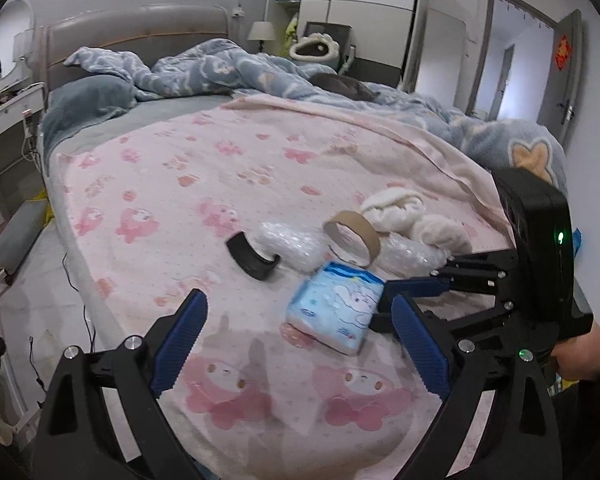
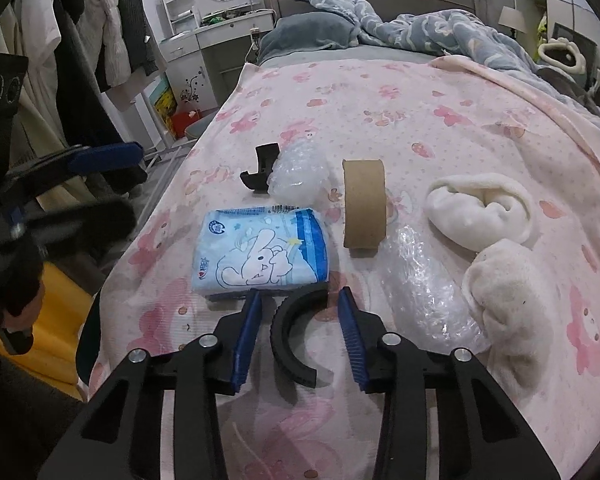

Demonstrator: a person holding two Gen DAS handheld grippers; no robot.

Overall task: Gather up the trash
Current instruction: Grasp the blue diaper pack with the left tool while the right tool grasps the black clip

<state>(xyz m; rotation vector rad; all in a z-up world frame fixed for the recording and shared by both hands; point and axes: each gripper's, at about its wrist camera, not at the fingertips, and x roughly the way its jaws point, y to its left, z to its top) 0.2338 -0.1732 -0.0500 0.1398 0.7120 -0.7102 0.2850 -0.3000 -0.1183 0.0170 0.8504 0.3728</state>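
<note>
blue-padded fingers of the right gripper (image 2: 299,300) straddle a black c-shaped plastic piece (image 2: 294,340) that lies on the pink blanket (image 2: 440,120). the pads stand on either side of the curved piece with a small gap on each side, so they are not pressing on it, though the jaws are drawn fairly narrow. just ahead of the fingertips lies a blue tissue pack (image 2: 260,250) printed with a white cartoon animal, its near edge close to the left pad. beyond it sit a second black curved piece (image 2: 260,168) and a wad of clear bubble wrap (image 2: 298,176) touching it. a brown cardboard tape core (image 2: 364,204) stands on edge to the right of the pack, with a longer strip of bubble wrap (image 2: 424,288) beside it and two balled white socks (image 2: 488,216) further right.

the left gripper (image 1: 300,316) hangs over the near part of the bed with its jaws spread wide and nothing between them. in its view the right gripper comes in from the right, held by a hand (image 1: 580,352), its tips at the pack's right edge. a rumpled blue-grey duvet (image 1: 228,68) lies toward the headboard.
</note>
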